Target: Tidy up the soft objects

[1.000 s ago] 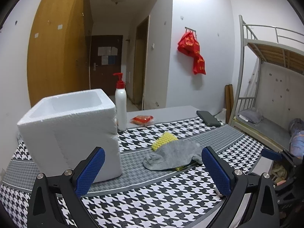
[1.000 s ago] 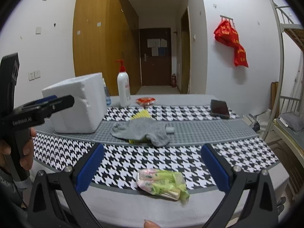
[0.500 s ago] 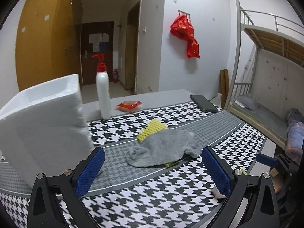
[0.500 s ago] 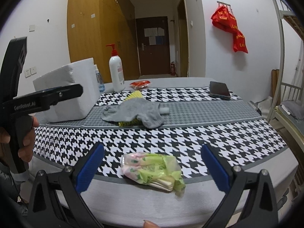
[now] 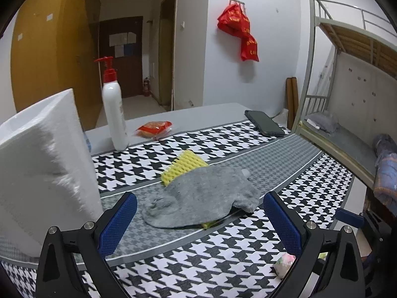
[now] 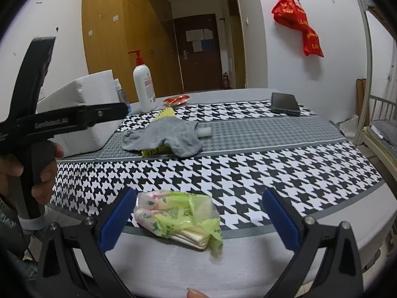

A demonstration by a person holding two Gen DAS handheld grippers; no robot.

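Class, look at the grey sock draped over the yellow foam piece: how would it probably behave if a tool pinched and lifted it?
The grey sock lies slumped and creased, so it would probably hang limp. It looks thin, likely light. It drapes over the yellow foam piece, which might shift as it lifts.

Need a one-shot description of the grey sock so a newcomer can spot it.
Start from the white foam box on the houndstooth cloth. On the cloth's grey band beside it lies the sock, limp and flat. It is the only grey fabric there, draped over a yellow foam net.
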